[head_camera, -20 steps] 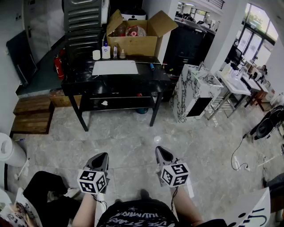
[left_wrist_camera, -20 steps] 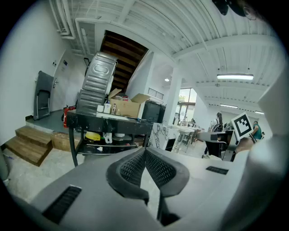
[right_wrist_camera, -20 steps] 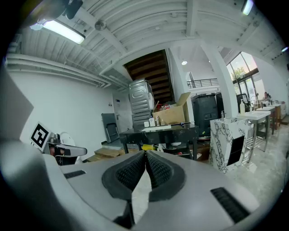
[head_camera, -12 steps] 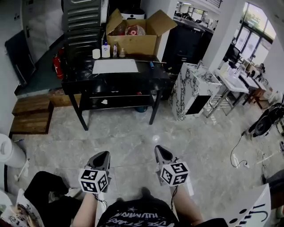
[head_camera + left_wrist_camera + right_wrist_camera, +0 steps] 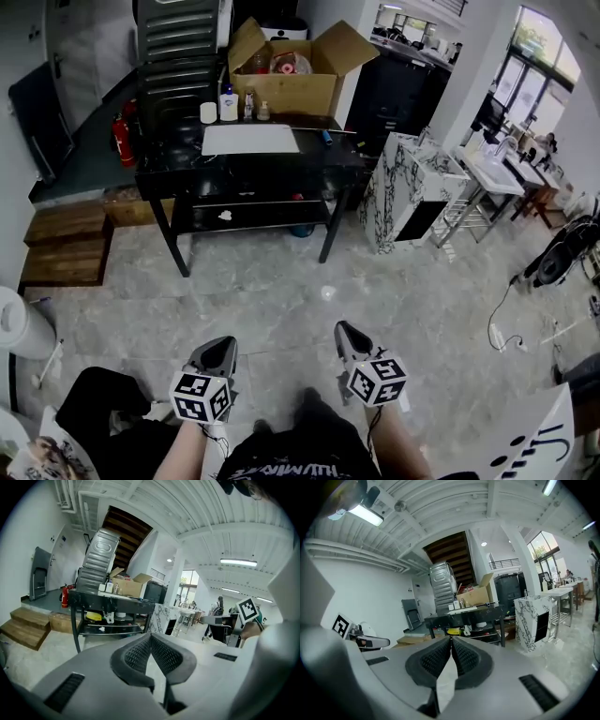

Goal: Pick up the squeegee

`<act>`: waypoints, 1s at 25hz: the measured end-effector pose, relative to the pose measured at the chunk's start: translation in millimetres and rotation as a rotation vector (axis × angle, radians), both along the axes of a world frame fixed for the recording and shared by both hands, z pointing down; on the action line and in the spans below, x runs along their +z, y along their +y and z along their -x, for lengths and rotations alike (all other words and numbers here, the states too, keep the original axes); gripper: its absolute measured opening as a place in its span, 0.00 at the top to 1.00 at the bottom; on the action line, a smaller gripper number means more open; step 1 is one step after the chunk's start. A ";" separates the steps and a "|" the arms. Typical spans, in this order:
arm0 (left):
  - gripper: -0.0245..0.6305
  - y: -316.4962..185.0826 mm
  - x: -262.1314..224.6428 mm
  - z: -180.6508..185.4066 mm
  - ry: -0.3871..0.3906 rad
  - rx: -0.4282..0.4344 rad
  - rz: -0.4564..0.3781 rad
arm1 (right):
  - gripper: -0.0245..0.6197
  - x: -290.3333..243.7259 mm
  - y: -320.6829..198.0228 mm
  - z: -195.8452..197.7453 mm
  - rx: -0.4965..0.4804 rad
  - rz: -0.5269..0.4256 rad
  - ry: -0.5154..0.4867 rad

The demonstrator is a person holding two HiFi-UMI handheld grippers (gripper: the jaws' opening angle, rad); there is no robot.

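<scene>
The squeegee, seen only as a small blue-handled item, lies near the right end of the black bench. It is just right of the white mat and in front of the open cardboard box.

Left gripper: fingers together, nothing between them.

Right gripper: fingers together, nothing between them.

Both grippers are held over the tiled floor, well apart from the bench.
</scene>
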State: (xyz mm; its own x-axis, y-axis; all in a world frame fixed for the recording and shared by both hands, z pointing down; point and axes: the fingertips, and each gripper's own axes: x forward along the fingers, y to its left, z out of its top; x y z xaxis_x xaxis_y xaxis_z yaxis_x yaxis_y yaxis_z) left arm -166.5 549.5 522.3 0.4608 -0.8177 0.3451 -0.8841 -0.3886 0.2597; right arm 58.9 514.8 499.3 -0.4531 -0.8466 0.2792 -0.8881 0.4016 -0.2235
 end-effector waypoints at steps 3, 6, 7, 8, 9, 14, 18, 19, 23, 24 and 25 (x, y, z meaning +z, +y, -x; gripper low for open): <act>0.93 -6.2 2.0 3.3 0.015 -0.001 0.007 | 0.89 6.6 -4.5 -4.4 0.006 0.025 0.002; 0.93 -19.8 5.8 5.9 0.016 0.002 0.022 | 0.88 12.5 -24.1 -9.8 0.029 0.043 -0.009; 0.93 -27.4 7.9 7.0 0.012 -0.001 0.028 | 0.88 14.3 -34.3 -11.6 0.034 0.045 -0.010; 0.93 -36.8 10.0 7.9 0.009 -0.006 0.034 | 0.88 16.4 -46.3 -13.7 0.035 0.046 -0.010; 0.93 -47.8 11.7 8.5 0.007 -0.014 0.038 | 0.88 18.9 -60.0 -16.4 0.034 0.047 -0.009; 0.93 -125.4 13.9 7.0 -0.007 -0.074 0.043 | 0.88 28.9 -151.7 -35.7 0.043 0.062 -0.048; 0.93 -203.2 6.3 -3.3 -0.033 -0.105 0.038 | 0.88 20.8 -240.8 -52.7 0.039 0.047 -0.088; 0.93 -222.9 2.5 -6.5 -0.037 -0.114 0.032 | 0.88 18.3 -263.0 -56.6 0.031 0.040 -0.085; 0.93 -297.2 -8.3 -24.3 -0.042 -0.142 0.014 | 0.88 17.0 -341.2 -72.0 0.002 0.039 -0.090; 0.93 -314.3 -8.9 -29.9 -0.041 -0.146 0.014 | 0.88 17.9 -358.1 -75.2 -0.004 0.043 -0.091; 0.93 -330.1 -8.9 -36.3 -0.041 -0.147 0.016 | 0.88 18.8 -373.7 -78.5 -0.011 0.046 -0.092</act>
State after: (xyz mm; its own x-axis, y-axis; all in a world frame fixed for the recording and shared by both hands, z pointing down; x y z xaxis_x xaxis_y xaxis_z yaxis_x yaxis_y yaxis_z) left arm -130.2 219.4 513.4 0.3220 -0.8696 0.3744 -0.9410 -0.2506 0.2273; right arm 137.3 141.0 518.2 -0.4876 -0.8287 0.2746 -0.8587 0.3985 -0.3223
